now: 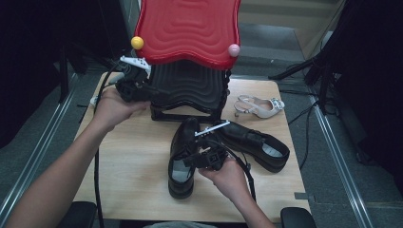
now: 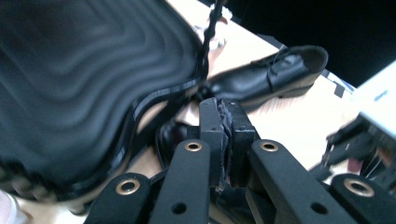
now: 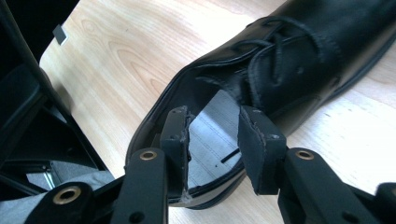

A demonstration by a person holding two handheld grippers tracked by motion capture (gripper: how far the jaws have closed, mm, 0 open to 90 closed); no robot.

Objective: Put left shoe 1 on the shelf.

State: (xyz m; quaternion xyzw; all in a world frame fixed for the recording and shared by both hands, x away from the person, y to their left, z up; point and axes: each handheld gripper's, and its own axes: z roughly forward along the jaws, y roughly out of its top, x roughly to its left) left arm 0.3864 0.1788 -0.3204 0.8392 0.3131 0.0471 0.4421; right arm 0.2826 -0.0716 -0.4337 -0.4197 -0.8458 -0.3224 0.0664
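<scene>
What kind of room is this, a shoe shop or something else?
Probably a lab or recording studio, not a shop: a bare wooden table ringed by dark curtains, cables and stands on the floor, and a few shoes beside a shoe rack, handled with hand-held grippers.

A pale wooden table (image 1: 128, 156) stands on grey carpeted floor (image 1: 38, 137), with metal rails (image 1: 337, 156) running along the floor on either side. Beyond the left gripper's side the room falls dark — black stands and cables (image 1: 309, 71) gather past the far right corner. A lighter strip of floor (image 1: 271, 42) lies behind the table — light falls evenly from above
</scene>
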